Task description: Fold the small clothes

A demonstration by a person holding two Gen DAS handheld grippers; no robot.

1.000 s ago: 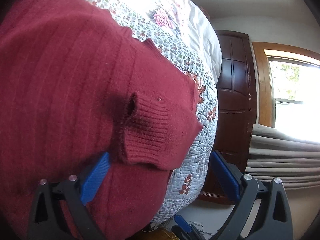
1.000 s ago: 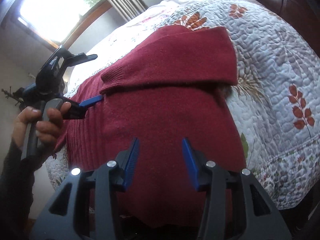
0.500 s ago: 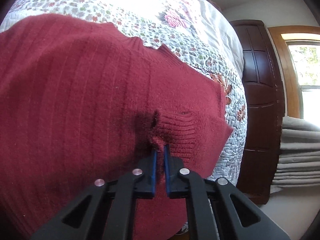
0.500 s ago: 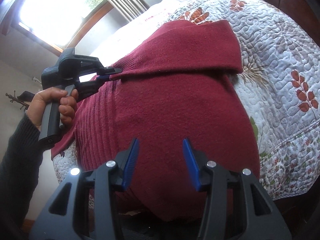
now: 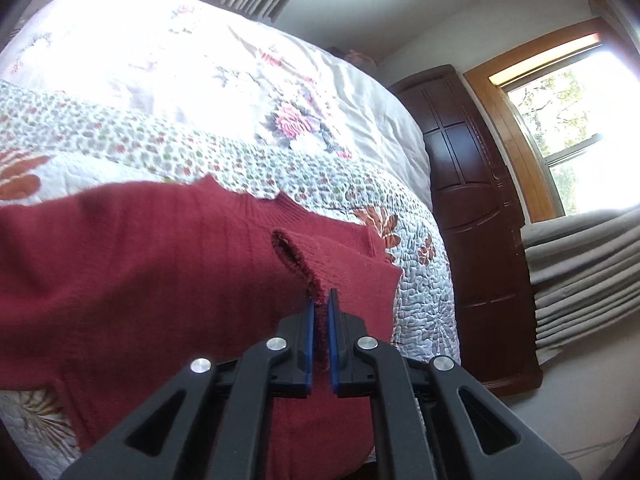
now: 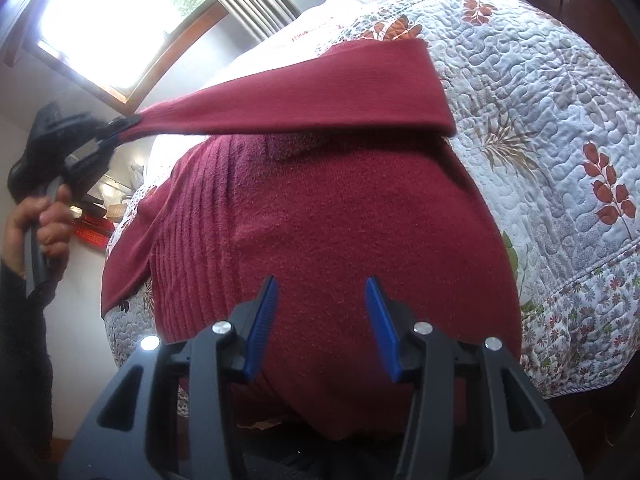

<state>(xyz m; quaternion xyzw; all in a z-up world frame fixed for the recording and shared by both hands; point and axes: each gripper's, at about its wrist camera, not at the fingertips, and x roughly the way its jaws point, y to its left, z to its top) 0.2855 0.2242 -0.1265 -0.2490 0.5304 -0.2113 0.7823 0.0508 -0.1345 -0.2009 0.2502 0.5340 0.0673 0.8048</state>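
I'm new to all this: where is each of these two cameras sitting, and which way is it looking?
Left wrist view: on the left gripper, facing along its fingers, shut on the sweater's cuff, toward a window; no body shows.
Right wrist view: on the right gripper, open above the red sweater; the person's left hand and dark sleeve show.
Shared: sweater, floral quilt, left gripper.

My left hand-held gripper (image 5: 321,307) is clamped on the sweater cuff (image 5: 308,264), raised, hand (image 6: 38,220) wrapped round its handle. Right hand-held gripper (image 6: 322,312): jaws apart, gripping nothing.
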